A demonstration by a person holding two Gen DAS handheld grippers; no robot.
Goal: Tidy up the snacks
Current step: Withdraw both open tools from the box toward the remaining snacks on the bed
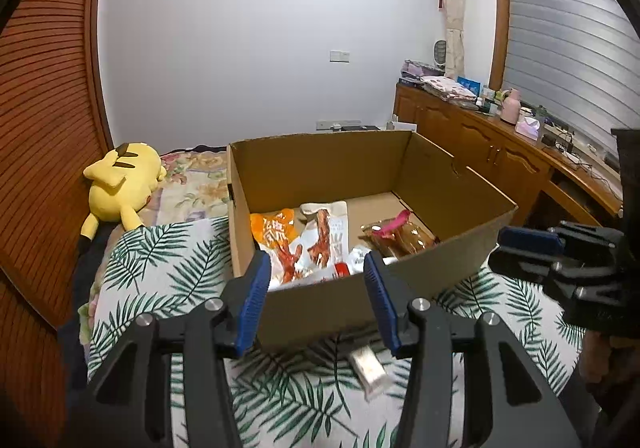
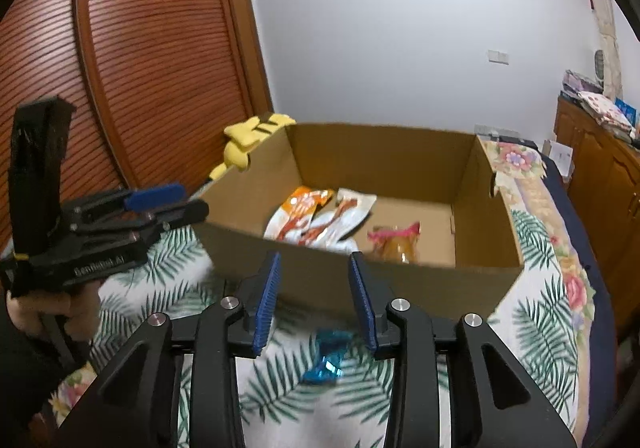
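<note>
While the box is only part filled, I log my worries outward from the snacks.

Snacks in box: the orange pack [image 1: 276,232], the white packs [image 1: 324,236] and the brown bag [image 1: 396,238] lie on the floor of the box [image 1: 460,248], at its near side. The far half is bare.

Loose white pack [image 1: 370,368]: it lies on the leaf sheet [image 1: 160,268], just outside the box's near wall, below my left gripper [image 1: 316,300]. It looks blurred. I judge it is next for this hand.

Loose blue candy [image 2: 328,354]: it lies on the sheet near the box wall, below my right gripper [image 2: 314,298].

Left jaws: partly open, nothing between the pads.

Right jaws: partly open, narrower than the left, nothing held.

Risk, soft bed: the sheet will give under a pad, so I may push the flat white pack down rather than pinch it, or catch a fold of cloth with it.

Risk, small candy: its wrapper looks slick and small. A slightly off pinch may flick it away across the sheet.

Risk, box wall: both loose items sit close to the cardboard. If I come in too far forward, a finger may hit the wall and shove or tip the light box.

Risk, two hands: the grippers hang side by side at the same wall. If I reach across, they may knock each other.

Risk, bed edge: the sheet slopes off at the sides, so a dropped snack may slide off.

Plush [image 1: 116,183]: beside the box, well clear, no concern.
</note>
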